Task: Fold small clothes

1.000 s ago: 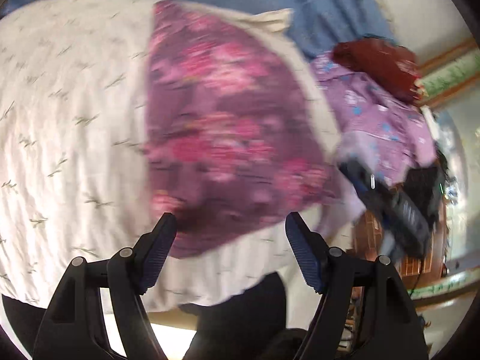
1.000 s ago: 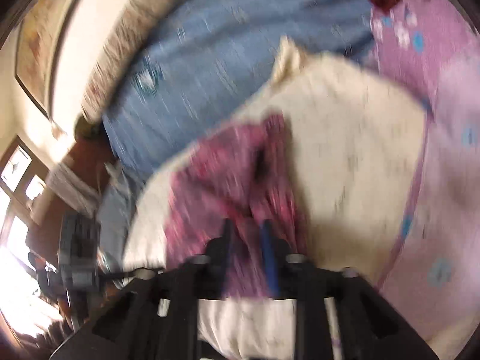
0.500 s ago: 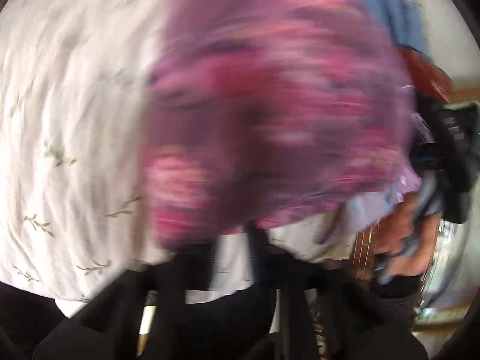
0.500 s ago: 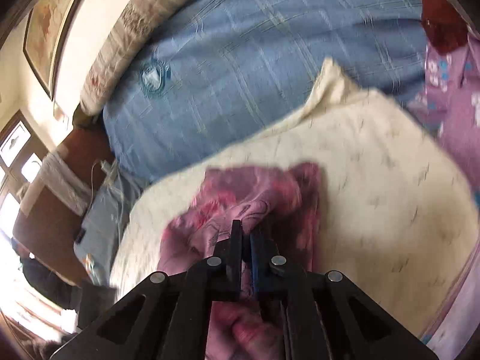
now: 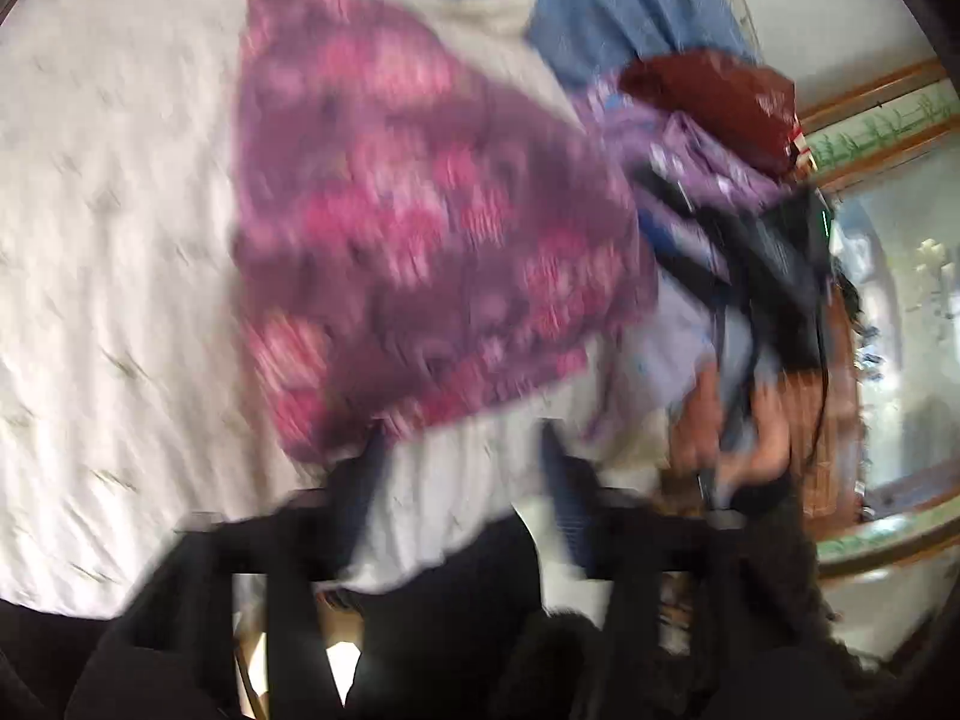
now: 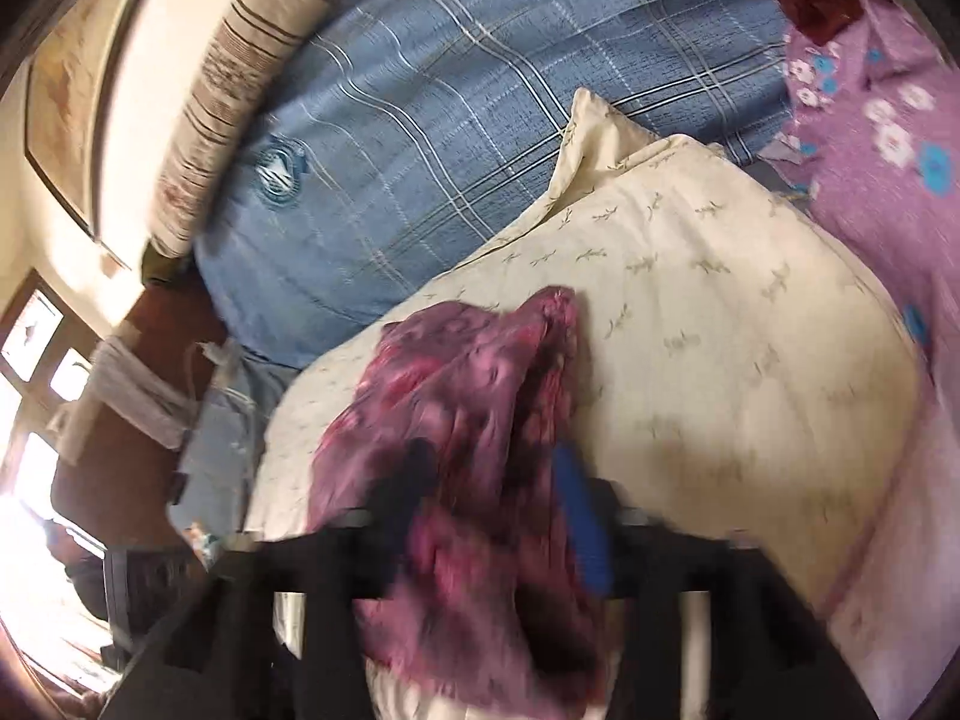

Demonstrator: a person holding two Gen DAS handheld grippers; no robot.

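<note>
Now, garment: the small floral garment [image 5: 420, 240], purple with pink blooms, lies spread on the cream pillow [image 5: 120, 240], reaching from the pillow's far edge toward its near edge, closer to the right side.
Left gripper: the left gripper [image 5: 462, 480] hangs over the pillow's near edge; its jaws are opening, with bare pillow between them and the garment's near hem just beyond the left finger. It holds nothing.
Right gripper: the right gripper [image 6: 498, 504] is opening too; a bunched ridge of the garment [image 6: 456, 420] sits between its fingers, and the pads look clear of the cloth.
Surroundings: a blue checked bedcover [image 6: 450, 120] lies beyond the pillow, with a lilac flowered cloth [image 6: 888, 150] and a dark red cloth [image 5: 714, 102] off the pillow's right edge.
Risk, fold: my judgement is that the soft, rounded pillow may let the released layer slide or spring open, leaving uneven edges.
Risk, snag: the bunched ridge could catch on a withdrawing right finger and drag the fold apart.
Risk, regrasp: a grip taken at the near hem may pinch the pillowcase along with the garment.
Hard to see: both views are smeared by motion, so garment seams, layers and exact pad contact are unclear.
Cut off: the garment's near end in the right view runs under the gripper body.
</note>
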